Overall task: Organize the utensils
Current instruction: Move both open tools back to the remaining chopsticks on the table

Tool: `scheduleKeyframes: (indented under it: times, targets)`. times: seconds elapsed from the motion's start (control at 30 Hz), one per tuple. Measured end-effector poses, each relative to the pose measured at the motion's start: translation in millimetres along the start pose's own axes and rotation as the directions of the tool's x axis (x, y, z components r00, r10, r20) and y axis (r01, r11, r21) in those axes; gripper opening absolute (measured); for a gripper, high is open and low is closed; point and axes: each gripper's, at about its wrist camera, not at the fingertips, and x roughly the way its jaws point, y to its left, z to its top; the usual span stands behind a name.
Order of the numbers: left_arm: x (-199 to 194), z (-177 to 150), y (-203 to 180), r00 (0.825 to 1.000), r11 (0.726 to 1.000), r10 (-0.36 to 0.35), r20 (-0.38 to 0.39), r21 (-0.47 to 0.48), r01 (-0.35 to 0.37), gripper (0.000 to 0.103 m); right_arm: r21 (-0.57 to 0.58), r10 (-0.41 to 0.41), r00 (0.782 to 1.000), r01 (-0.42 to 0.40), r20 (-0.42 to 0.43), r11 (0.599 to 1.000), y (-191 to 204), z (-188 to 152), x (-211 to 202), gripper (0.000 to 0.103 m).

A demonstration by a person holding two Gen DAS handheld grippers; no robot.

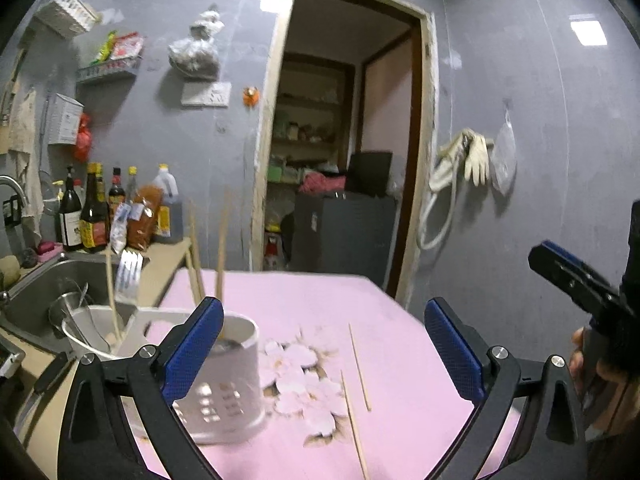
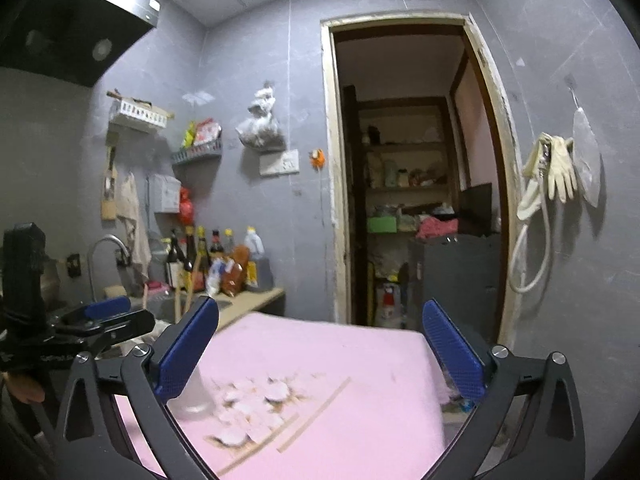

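On the pink table (image 1: 400, 320), my white utensil holder (image 1: 228, 392) already stands with chopsticks (image 1: 221, 248) and seemingly a fork (image 1: 129, 276), two chopsticks (image 1: 359, 366) left beside it, both claws (image 1: 324, 354) gaping empty.

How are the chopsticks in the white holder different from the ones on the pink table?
The wooden chopsticks in the white perforated holder stand upright; the two thin wooden chopsticks on the pink tablecloth lie flat. The standing ones are put away; the lying ones are loose. Both are thin, pale wood.
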Motion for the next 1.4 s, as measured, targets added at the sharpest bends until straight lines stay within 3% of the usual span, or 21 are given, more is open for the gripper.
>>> scheduleKeyframes:
  times: [0.27, 0.47, 0.7, 0.8, 0.93, 1.13, 1.27, 1.4]
  targets:
    - [30, -32, -18, 0.988, 1.0, 0.002, -0.157, 0.015, 0.0, 0.099, 0.022, -0.029, 0.991, 0.032, -0.131, 0.999, -25, -30, 15, 0.103]
    - [63, -55, -25, 0.95, 1.0, 0.022, -0.311, 0.027, -0.014, 0.098, 0.033, -0.025, 0.967, 0.034, -0.255, 0.999, -37, -51, 32, 0.103]
    - [95, -68, -29, 0.902, 1.0, -0.007, -0.431, 0.011, 0.013, 0.094, 0.09, 0.006, 0.909, 0.034, -0.417, 0.995, -56, -74, 61, 0.103]
    - [108, -70, -28, 0.878, 0.999, -0.014, -0.478, 0.021, 0.027, 0.083, 0.118, 0.026, 0.883, 0.033, -0.469, 0.992, -63, -82, 75, 0.103]
    - [128, -79, -24, 0.825, 0.998, -0.051, -0.562, -0.01, 0.054, 0.06, 0.138, 0.058, 0.844, 0.019, -0.533, 0.99, -69, -92, 96, 0.096]
    - [154, -93, -16, 0.749, 0.995, -0.096, -0.655, -0.083, 0.055, 0.027, 0.161, 0.09, 0.791, 0.011, -0.605, 0.987, -70, -101, 132, 0.075]
    - [165, -92, -14, 0.732, 0.992, -0.113, -0.672, -0.117, 0.046, 0.021, 0.205, 0.126, 0.761, 0.01, -0.636, 0.979, -70, -105, 159, 0.059]
    - [180, -88, -12, 0.707, 0.994, -0.093, -0.701, -0.11, 0.023, 0.014, 0.248, 0.172, 0.715, 0.002, -0.678, 0.969, -69, -108, 194, 0.047]
